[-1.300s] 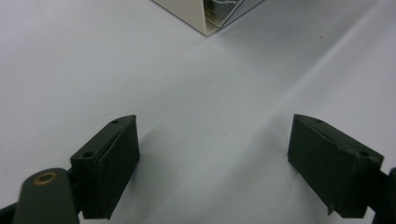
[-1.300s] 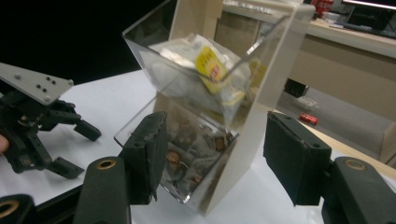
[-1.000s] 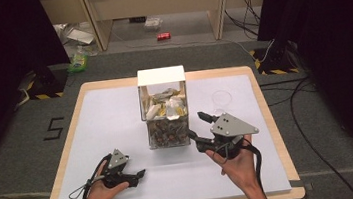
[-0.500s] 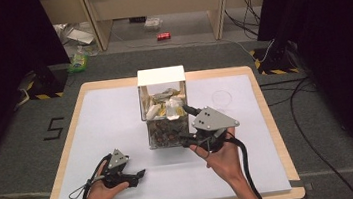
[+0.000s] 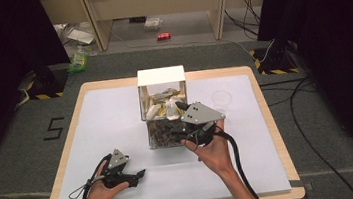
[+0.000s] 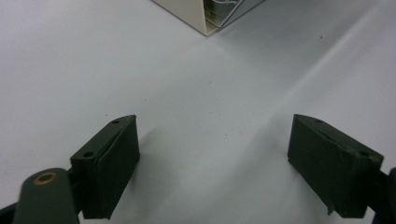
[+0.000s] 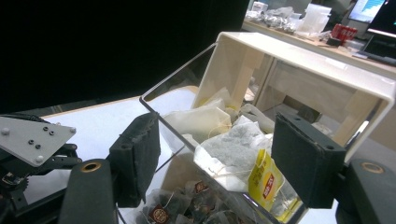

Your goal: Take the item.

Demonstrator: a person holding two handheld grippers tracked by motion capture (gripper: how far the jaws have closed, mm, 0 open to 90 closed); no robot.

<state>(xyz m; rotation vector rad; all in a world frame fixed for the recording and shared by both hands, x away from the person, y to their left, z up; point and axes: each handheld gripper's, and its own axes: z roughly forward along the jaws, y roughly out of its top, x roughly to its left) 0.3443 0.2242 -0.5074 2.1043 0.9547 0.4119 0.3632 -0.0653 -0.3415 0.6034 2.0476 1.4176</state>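
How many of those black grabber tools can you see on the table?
2. The left gripper rests low on the white table, near its front edge. The right gripper reaches into the clear box of tea bags.

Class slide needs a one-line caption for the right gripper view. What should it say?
Open right gripper poised over a clear box of tea bags, white lid raised behind.
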